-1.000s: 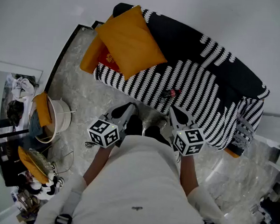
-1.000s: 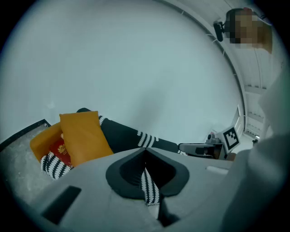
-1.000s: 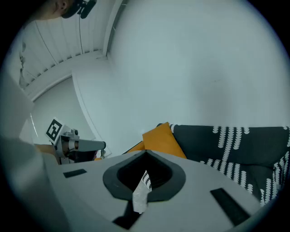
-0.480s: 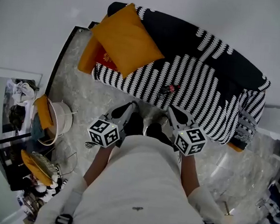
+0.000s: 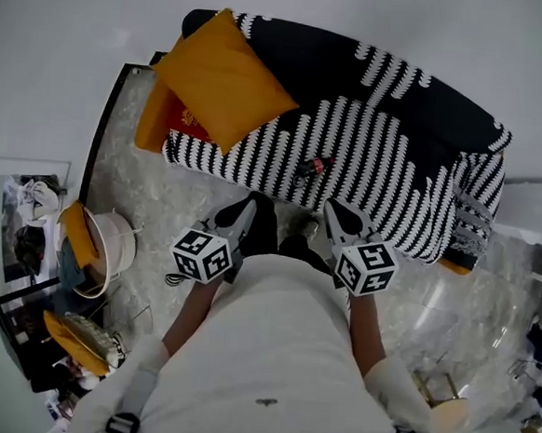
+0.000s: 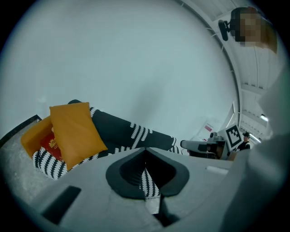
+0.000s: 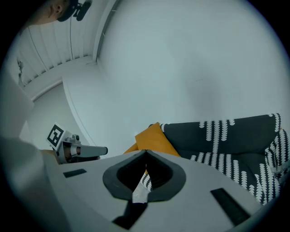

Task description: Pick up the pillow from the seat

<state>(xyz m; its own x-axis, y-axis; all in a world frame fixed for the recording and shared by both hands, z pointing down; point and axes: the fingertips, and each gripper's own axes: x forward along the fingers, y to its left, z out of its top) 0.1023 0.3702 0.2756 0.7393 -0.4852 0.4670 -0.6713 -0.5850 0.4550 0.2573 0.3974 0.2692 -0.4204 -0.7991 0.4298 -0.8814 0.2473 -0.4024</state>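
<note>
An orange pillow (image 5: 224, 78) leans upright at the left end of a black-and-white striped sofa (image 5: 388, 159). It also shows in the left gripper view as the orange pillow (image 6: 74, 133), and its corner (image 7: 152, 139) shows in the right gripper view. A second orange cushion (image 5: 153, 116) and a red item (image 5: 181, 120) lie behind it. My left gripper (image 5: 243, 211) and right gripper (image 5: 339, 216) are held side by side short of the seat's front edge. Both are shut and hold nothing. In their own views the left gripper (image 6: 145, 152) and right gripper (image 7: 145, 156) show their jaws pressed together.
A small dark bottle (image 5: 313, 165) lies on the seat's middle. A white basket (image 5: 111, 236) with orange cloth stands on the marble floor at the left, with clutter below it. A white wall rises behind the sofa. Clear plastic furniture (image 5: 450, 318) stands at the right.
In the head view the sofa and pillow have slid left and slightly up. Both grippers have kept their place in front of the body and stayed shut.
</note>
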